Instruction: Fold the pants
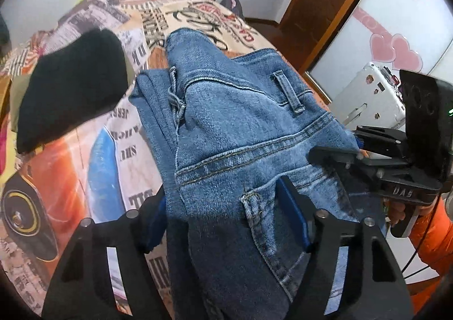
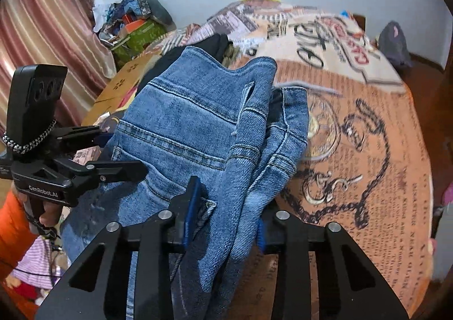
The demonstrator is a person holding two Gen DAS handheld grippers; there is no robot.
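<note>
The blue denim pants (image 1: 226, 121) lie bunched and partly folded on the printed bedspread (image 1: 113, 144), waistband and belt loop up. My left gripper (image 1: 223, 221) is shut on a thick fold of the pants near the back pocket. My right gripper (image 2: 226, 215) is shut on the pants (image 2: 184, 127) too, with denim draped between its blue pads. The right gripper also shows at the right of the left wrist view (image 1: 339, 155), and the left gripper at the left of the right wrist view (image 2: 119, 170), both at the denim's edge.
A black folded garment (image 1: 70, 87) lies on the bed to the left of the pants. A white suitcase (image 1: 371, 93) and a wooden door frame (image 1: 325, 8) stand at the right. A pile of clutter (image 2: 136, 25) and a pink curtain (image 2: 42, 36) are beyond the bed.
</note>
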